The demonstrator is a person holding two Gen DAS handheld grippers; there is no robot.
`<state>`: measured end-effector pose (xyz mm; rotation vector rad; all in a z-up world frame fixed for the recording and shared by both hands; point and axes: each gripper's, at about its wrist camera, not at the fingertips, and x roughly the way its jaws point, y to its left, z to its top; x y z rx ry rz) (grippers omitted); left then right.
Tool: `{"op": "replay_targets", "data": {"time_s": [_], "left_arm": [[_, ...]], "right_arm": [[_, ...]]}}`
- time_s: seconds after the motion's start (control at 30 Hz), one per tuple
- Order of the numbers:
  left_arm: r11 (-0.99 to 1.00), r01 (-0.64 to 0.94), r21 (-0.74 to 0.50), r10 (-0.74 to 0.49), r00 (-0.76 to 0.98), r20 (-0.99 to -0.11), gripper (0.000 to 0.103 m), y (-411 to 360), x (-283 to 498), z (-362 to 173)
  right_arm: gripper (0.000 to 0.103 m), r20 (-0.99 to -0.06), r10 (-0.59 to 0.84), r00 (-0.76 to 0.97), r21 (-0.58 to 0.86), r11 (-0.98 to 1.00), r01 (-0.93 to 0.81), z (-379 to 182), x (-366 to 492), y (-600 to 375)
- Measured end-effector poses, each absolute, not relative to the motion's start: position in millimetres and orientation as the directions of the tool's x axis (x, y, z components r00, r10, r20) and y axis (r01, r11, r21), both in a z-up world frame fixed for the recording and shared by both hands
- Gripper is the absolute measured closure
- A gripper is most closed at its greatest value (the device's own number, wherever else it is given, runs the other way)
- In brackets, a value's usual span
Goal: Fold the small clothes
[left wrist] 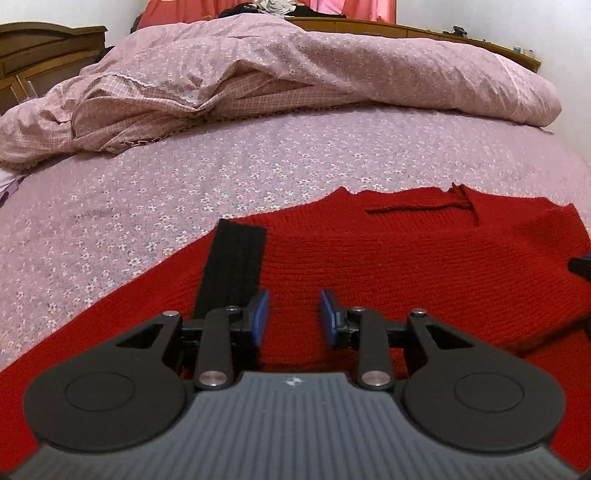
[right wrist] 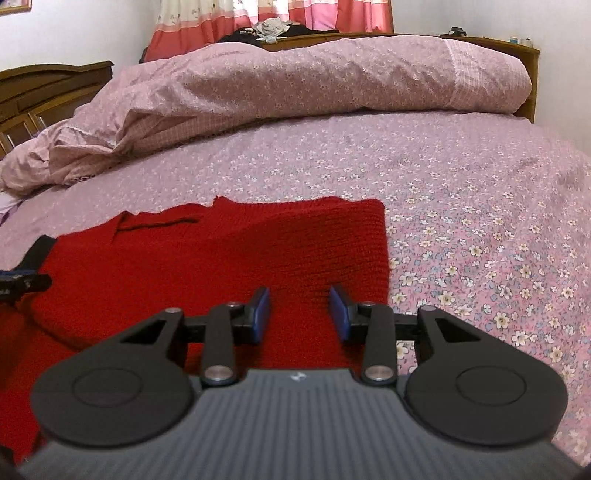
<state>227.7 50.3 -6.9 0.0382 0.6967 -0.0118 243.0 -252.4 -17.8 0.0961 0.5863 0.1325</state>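
Nearest in the left wrist view, the left tool (left wrist: pixel 293 317) hangs over the red knitted sweater (left wrist: pixel 388 266) with its blue pads (left wrist: pixel 261 320) parted by a modest gap; nothing sits between them, only the red knit showing below. Just beyond the left pad lies a black ribbed cuff (left wrist: pixel 236 258), resting on the sweater near its left edge. At the far right edge of this view a dark bit of the other tool peeks in.

In the right wrist view, the right tool (right wrist: pixel 300 314) likewise stands partly open above the sweater (right wrist: pixel 207 258), close to its right edge, its pads (right wrist: pixel 341 314) gripping nothing.

The sweater lies flat on the bed (right wrist: pixel 480 221), on a pink floral sheet, its neckline (left wrist: pixel 417 206) toward the far side and a fold line running across its lower part. Farther back, a rumpled pink duvet (left wrist: pixel 295 74) is heaped along the head of the bed. Behind it stands a wooden headboard (right wrist: pixel 369 37) with a pile of clothes (right wrist: pixel 271 29) on top, and pink curtains (right wrist: pixel 332 14) against the wall. Wooden furniture (left wrist: pixel 44 48) stands at the far left.
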Motion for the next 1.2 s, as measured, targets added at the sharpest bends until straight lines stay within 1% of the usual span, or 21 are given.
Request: {"op": "replay_targets", "data": {"time_s": [0.03,0.07,0.1,0.2,0.3,0.43,0.53,0.7,0.8,1.0,1.07,1.2], "left_arm": [[0.999,0.016,0.030,0.007,0.766,-0.643,0.065,51,226,-5],[1.000,0.007,0.027,0.012,0.765,-0.644,0.061,52,223,-2],[1.000,0.001,0.026,0.016,0.763,-0.646,0.055,52,221,0],[0.999,-0.016,0.045,0.041,0.769,-0.638,0.043,54,207,10],[0.997,-0.043,0.063,0.073,0.776,-0.626,0.036,59,191,20],[0.994,-0.108,0.033,0.106,0.780,-0.617,0.033,78,162,33],[0.987,-0.160,0.002,0.125,0.764,-0.633,0.032,98,140,36],[0.954,-0.296,-0.053,0.193,0.738,-0.646,0.031,134,99,37],[0.921,-0.381,-0.087,0.235,0.719,-0.654,0.031,152,76,35],[0.855,-0.504,-0.123,0.292,0.665,-0.688,0.031,178,40,21],[0.834,-0.532,-0.145,0.297,0.655,-0.695,0.031,184,32,14],[0.784,-0.571,-0.245,0.268,0.666,-0.696,0.030,198,19,2]], "right_arm": [[0.064,-0.544,0.150,0.826,0.129,0.987,-0.095,-18,242,-252],[0.063,-0.542,0.150,0.827,0.130,0.987,-0.094,-17,242,-252],[0.062,-0.540,0.151,0.828,0.133,0.987,-0.094,-18,242,-252],[0.056,-0.535,0.153,0.831,0.139,0.986,-0.092,-17,241,-250],[0.054,-0.541,0.144,0.828,0.129,0.988,-0.088,-12,238,-246],[0.051,-0.553,0.160,0.818,0.155,0.984,-0.087,-3,230,-244],[0.051,-0.552,0.184,0.813,0.163,0.980,-0.112,10,218,-241],[0.051,-0.535,0.240,0.810,0.189,0.969,-0.162,32,194,-233],[0.051,-0.548,0.277,0.790,0.236,0.956,-0.172,41,182,-231],[0.051,-0.571,0.304,0.763,0.247,0.949,-0.194,48,158,-218],[0.051,-0.579,0.319,0.751,0.265,0.944,-0.196,48,151,-216],[0.051,-0.593,0.317,0.740,0.256,0.946,-0.200,46,139,-212]]}}
